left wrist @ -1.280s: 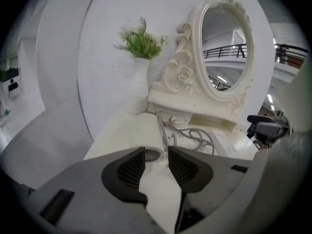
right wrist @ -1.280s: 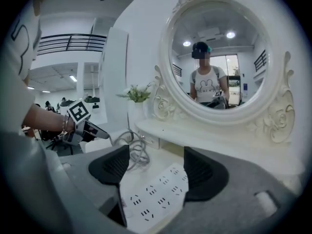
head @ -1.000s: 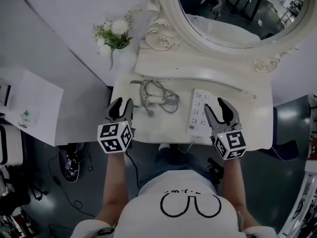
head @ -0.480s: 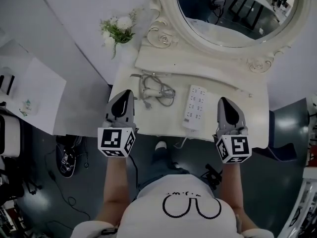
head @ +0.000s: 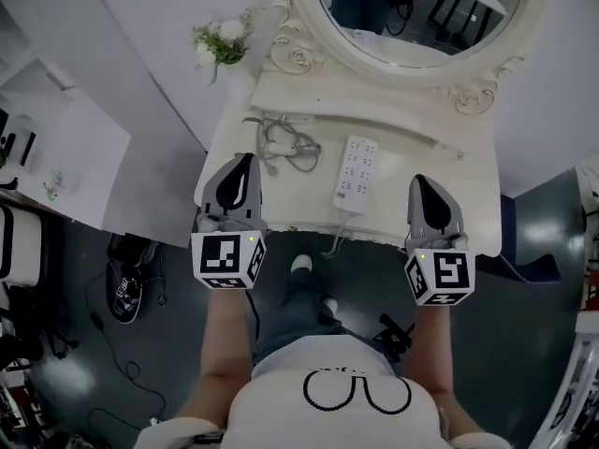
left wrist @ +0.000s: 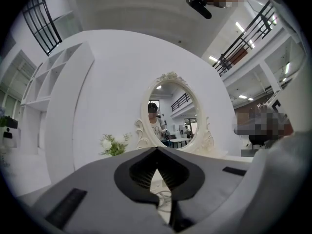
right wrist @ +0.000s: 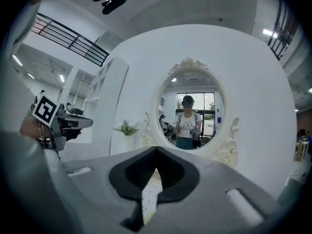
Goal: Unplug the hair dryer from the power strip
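Observation:
A white power strip (head: 351,171) lies flat in the middle of the cream vanity table (head: 468,185), with no plug showing in its sockets. To its left a grey cord (head: 285,143) lies coiled with its plug, apart from the strip. No dryer body can be made out. My left gripper (head: 245,162) hovers shut and empty over the table's front left edge, near the coil. My right gripper (head: 419,183) is shut and empty at the front right, right of the strip. Below the closed jaws of the left gripper (left wrist: 157,149) the cord (left wrist: 163,199) shows. Below those of the right gripper (right wrist: 157,149) the strip (right wrist: 151,194) shows.
An oval mirror (head: 421,7) in an ornate frame stands at the table's back, with a vase of white flowers (head: 220,40) to its left. The strip's own lead (head: 337,237) hangs over the front edge. A white shelf unit (head: 56,157) stands at the left, with shoes (head: 122,293) on the dark floor.
Both grippers have gone from open to shut and have drawn back and up from the table top to its front edge. The cord and the strip lie as before.

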Available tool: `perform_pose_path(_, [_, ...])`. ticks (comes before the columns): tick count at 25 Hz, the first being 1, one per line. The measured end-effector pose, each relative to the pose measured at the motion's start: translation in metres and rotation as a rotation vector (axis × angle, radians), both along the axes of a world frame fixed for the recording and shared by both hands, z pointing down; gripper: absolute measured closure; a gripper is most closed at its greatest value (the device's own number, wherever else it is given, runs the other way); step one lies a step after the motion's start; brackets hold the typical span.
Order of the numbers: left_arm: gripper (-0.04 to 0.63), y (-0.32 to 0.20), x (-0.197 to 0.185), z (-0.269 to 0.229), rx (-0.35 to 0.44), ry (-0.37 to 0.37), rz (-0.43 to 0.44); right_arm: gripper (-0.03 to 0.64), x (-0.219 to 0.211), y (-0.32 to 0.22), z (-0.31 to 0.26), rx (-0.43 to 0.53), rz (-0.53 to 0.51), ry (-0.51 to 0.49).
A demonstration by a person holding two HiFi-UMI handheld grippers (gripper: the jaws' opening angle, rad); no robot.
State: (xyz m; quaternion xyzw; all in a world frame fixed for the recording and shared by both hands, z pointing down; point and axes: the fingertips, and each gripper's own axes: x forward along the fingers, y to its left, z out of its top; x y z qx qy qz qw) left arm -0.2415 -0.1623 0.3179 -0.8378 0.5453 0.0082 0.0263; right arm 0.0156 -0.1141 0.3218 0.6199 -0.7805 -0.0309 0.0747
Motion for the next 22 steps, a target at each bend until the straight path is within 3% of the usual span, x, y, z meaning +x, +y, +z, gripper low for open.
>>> perform_pose_path(11, [0.597, 0.065, -0.015, -0.023, 0.052, -0.007, -0.066, 0.621, -0.003, 0.056, -0.018, 0.043, -0.018, -0.027])
perform_pose_path(22, [0.597, 0.076, -0.02, -0.045, 0.106, -0.071, -0.065, 0.621, 0.0, 0.067, -0.045, 0.098, -0.005, 0.011])
